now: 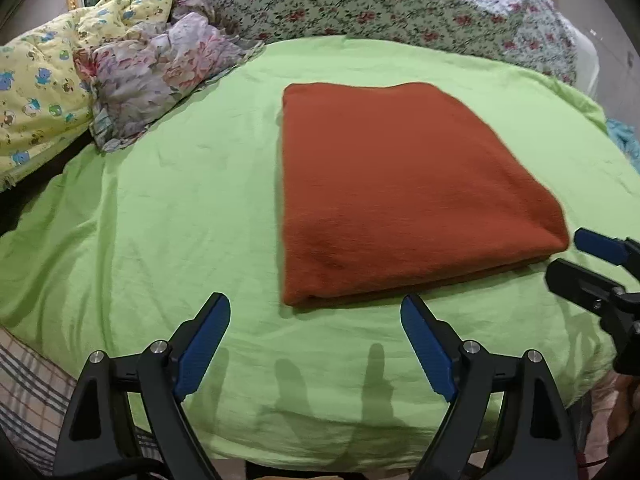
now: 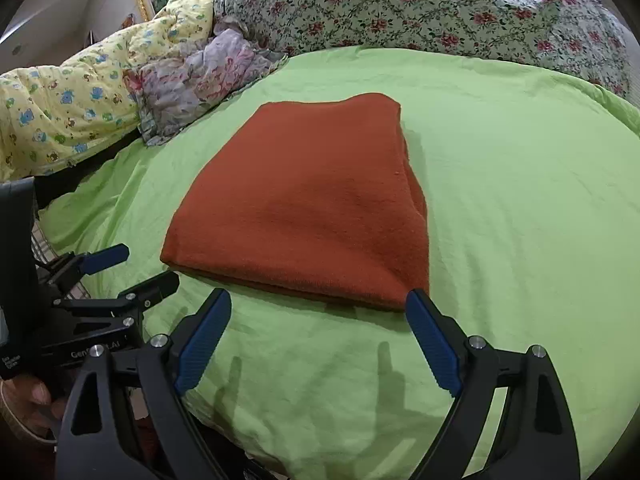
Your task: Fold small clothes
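A rust-orange cloth [image 1: 400,196] lies folded into a flat rectangle on the green sheet [image 1: 180,200]. It also shows in the right wrist view [image 2: 308,204]. My left gripper [image 1: 316,304] is open and empty, just short of the cloth's near edge. My right gripper [image 2: 318,300] is open and empty, at the cloth's near right corner. The right gripper shows at the right edge of the left wrist view [image 1: 576,256], beside the cloth's near right corner. The left gripper shows at the left of the right wrist view [image 2: 136,266].
A yellow quilt with cartoon prints [image 1: 44,96] and a crumpled floral cloth [image 1: 160,76] lie at the back left. A floral blanket [image 1: 380,4] is heaped along the back. The green sheet [image 2: 520,208] lies on a bed.
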Demonstrator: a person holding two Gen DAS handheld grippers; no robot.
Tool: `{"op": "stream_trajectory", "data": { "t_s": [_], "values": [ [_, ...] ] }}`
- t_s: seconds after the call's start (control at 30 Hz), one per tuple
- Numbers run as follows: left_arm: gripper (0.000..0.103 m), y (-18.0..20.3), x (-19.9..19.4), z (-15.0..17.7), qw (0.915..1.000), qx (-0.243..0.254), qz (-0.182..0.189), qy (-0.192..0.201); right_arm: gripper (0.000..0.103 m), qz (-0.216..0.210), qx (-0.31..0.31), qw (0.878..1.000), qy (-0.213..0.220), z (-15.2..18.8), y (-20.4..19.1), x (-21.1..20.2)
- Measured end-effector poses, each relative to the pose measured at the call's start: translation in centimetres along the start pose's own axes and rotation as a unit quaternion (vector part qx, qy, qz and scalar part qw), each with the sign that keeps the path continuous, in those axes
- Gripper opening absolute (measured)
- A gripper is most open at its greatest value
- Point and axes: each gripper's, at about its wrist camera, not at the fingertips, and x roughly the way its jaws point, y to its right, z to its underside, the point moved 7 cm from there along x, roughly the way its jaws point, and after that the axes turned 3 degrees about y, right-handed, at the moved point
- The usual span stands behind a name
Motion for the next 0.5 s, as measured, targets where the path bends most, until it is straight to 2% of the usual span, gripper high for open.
{"op": "stream_trajectory", "data": {
  "t_s": [0.17, 0.5],
  "values": [
    [0.088, -0.6, 0.5, -0.1, 0.9998, 0.003, -0.016, -0.009, 0.090, 0.001, 0.001, 1.000, -0.012, -0.5, -0.2, 0.8],
    [0.089, -1.0, 0.9, 0.0, 0.9997, -0.001, -0.018, -0.016, 0.090, -0.005, -0.001, 0.999, -0.035, -0.5, -0.9, 2.1]
  ]
}}
